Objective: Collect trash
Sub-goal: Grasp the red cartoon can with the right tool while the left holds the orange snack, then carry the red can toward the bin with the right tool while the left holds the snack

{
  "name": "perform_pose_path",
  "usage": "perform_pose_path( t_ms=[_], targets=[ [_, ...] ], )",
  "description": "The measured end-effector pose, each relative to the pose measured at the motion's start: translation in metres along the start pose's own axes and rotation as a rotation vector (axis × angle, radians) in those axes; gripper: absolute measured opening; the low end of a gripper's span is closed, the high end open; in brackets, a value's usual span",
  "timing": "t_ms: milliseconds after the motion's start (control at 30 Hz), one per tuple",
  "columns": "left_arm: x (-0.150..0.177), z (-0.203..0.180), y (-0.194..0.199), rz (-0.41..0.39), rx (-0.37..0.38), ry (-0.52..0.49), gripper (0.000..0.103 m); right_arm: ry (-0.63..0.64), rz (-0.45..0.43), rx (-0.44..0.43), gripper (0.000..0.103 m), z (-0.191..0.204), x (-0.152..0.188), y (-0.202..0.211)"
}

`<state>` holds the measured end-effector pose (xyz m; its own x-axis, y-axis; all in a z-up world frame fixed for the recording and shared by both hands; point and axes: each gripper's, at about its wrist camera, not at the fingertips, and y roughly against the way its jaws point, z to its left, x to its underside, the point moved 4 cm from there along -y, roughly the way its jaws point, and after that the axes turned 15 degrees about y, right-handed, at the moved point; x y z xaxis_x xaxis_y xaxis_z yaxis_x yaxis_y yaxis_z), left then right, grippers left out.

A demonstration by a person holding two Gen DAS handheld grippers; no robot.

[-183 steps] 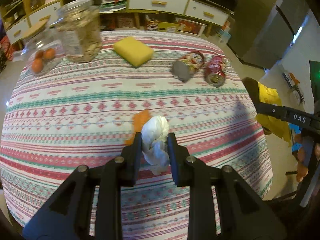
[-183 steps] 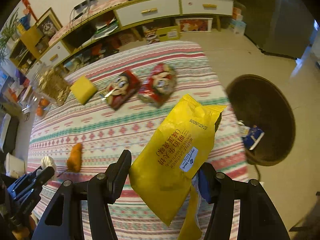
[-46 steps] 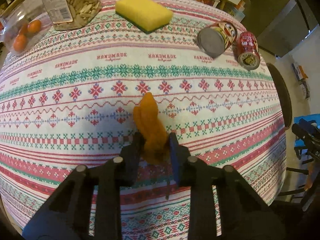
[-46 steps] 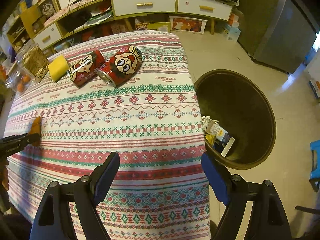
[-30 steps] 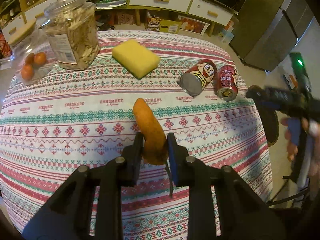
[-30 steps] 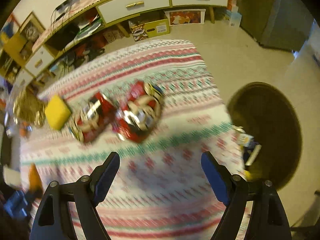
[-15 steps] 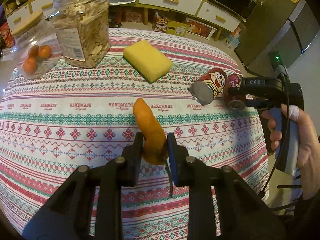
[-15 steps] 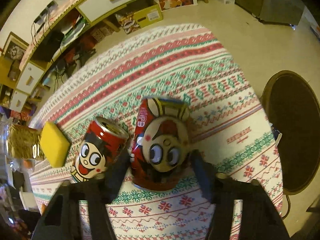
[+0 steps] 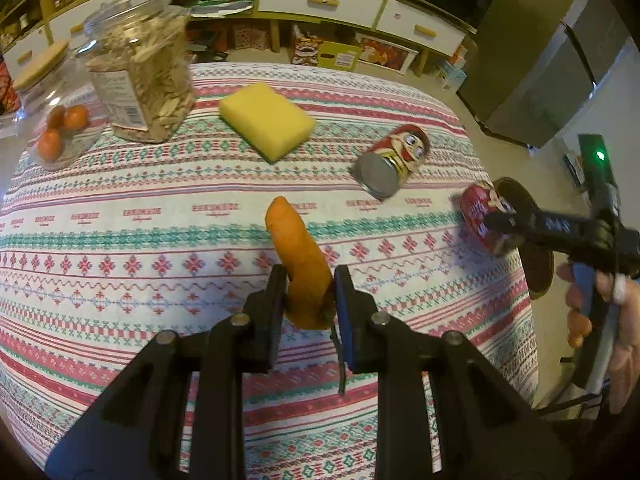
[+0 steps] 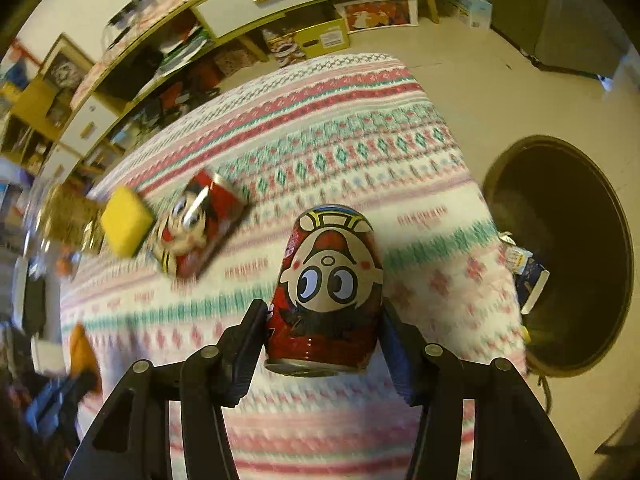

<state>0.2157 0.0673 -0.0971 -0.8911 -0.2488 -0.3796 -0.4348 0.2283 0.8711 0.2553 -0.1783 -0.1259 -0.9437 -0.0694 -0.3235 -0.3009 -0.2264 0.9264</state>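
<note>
Patterned cloth in red, green and white bands covers the worktop [image 9: 120, 216], with white drawer units along the wall behind it. I take the yellow sponge [image 9: 267, 120] as my landmark. Left of the sponge stands a clear plastic jar [image 9: 140, 68] filled with pale seeds or nuts. Further left again is a smaller clear jar with a wooden lid [image 9: 52, 120]; it holds a few small orange fruits. Right of the sponge, one red cartoon-face can [image 9: 394, 160] lies on its side on the cloth, its metal base toward my left camera.

My left gripper [image 9: 308, 300] has its fingers closed tight on an orange peel-like scrap [image 9: 298, 256], which stands up between them, nearer me than the sponge and clear of the cloth.

My right gripper [image 10: 322, 344] has just been closing its fingers, and they now press both sides of a second red cartoon-face can [image 10: 326, 292], printed face upside down toward the camera. That can sits well right of the sponge, at the worktop's edge; blur keeps me from telling whether it is clear of the cloth.

Beyond that edge, on the floor, is a round dark bin [image 10: 568, 256]. Inside it I see a few wrappers and a blue-and-white packet against its near wall.
</note>
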Motion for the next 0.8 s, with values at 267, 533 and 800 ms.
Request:
perform_pose_path(
  t_ms=[267, 533, 800],
  targets=[
    [0.018, -0.029, -0.003, 0.011, 0.002, -0.067, 0.026, 0.1, -0.006, -0.039, 0.055, 0.002, 0.058, 0.019],
    [0.029, -0.041, -0.008, 0.022, -0.006, -0.091, 0.026, 0.097, 0.098, -0.082, 0.063, 0.004, 0.087, -0.009],
    [0.033, -0.039, -0.008, 0.018, -0.019, -0.086, 0.026, 0.072, 0.082, -0.058, 0.071, -0.009, 0.059, -0.013]
  ],
)
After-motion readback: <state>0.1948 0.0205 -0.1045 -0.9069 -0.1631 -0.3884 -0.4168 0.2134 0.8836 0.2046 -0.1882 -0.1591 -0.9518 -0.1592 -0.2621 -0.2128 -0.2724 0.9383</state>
